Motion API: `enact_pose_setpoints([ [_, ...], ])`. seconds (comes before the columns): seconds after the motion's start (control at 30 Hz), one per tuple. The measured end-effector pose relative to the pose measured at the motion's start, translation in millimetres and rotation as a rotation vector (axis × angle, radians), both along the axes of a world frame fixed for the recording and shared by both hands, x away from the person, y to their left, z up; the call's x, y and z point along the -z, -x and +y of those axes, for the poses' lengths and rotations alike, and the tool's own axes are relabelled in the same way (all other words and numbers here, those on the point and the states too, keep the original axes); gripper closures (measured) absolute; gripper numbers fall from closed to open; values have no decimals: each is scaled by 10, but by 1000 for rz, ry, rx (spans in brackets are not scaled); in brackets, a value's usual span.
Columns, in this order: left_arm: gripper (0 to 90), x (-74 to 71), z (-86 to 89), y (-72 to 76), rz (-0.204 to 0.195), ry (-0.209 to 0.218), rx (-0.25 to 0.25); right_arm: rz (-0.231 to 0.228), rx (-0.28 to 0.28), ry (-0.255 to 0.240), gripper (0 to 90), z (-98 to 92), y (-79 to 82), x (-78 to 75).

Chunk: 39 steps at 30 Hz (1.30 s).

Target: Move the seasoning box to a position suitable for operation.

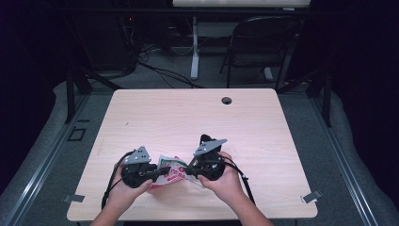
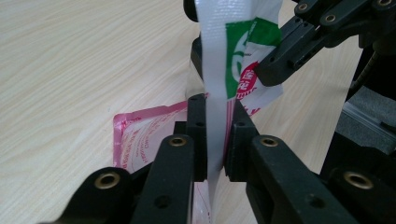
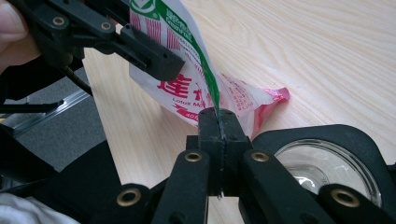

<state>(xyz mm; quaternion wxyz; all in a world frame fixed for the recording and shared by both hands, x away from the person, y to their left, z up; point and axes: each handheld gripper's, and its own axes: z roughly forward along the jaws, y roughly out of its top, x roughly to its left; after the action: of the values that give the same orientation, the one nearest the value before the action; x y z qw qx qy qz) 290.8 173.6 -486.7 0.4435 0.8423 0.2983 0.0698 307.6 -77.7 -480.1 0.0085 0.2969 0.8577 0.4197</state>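
Folding chair (image 1: 263, 44) behind wooden table (image 1: 263, 122)

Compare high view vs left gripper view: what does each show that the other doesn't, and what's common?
High view alone: the whole table with its cable hole, a folding chair behind it, and both of the person's hands, each gripping a tool.

Left gripper view alone: the left tool close up, its jaws either side of a white fold of the plastic bag, and the bag's pink printed end lying on the wood.

Both: the bag held between the two tools above the near table edge, and the right tool clamped on its green-and-red print.
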Motion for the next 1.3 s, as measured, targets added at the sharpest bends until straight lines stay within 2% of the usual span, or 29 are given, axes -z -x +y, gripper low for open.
enact_pose_setpoints([
  [0.1,736,9,9,14,7,-6,8,8,6,-5,900,-4,-5,-2],
  [0.2,634,42,28,37,-6,-8,2,10,5,-6,900,-9,-1,-9],
  [0.27,571,79,46,62,-23,-32,-10,11,5,-6,900,-6,5,-12],
  [0.3,557,98,62,74,-28,-46,-9,11,4,-5,900,-6,6,-14],
  [0.43,479,209,145,132,-45,-52,-35,5,3,-7,900,-1,14,-19],
  [0.53,474,263,202,164,-25,-50,-35,4,2,-8,900,5,22,-23],
  [0.73,431,355,282,227,-64,-63,-59,-4,5,-9,900,18,30,-34],
  [0.77,420,371,285,238,-84,-75,-56,-5,5,-8,900,20,31,-36],
  [0.8,414,382,285,244,-86,-84,-56,-5,6,-8,900,22,33,-37],
  [1.07,421,569,249,243,-82,-151,-42,-10,8,-2,900,18,41,-41],
  [1.2,421,652,242,228,-85,-141,-39,-10,7,-5,900,19,42,-42],
  [1.3,410,691,241,215,-95,-134,-58,-10,8,-9,900,18,42,-40],
])
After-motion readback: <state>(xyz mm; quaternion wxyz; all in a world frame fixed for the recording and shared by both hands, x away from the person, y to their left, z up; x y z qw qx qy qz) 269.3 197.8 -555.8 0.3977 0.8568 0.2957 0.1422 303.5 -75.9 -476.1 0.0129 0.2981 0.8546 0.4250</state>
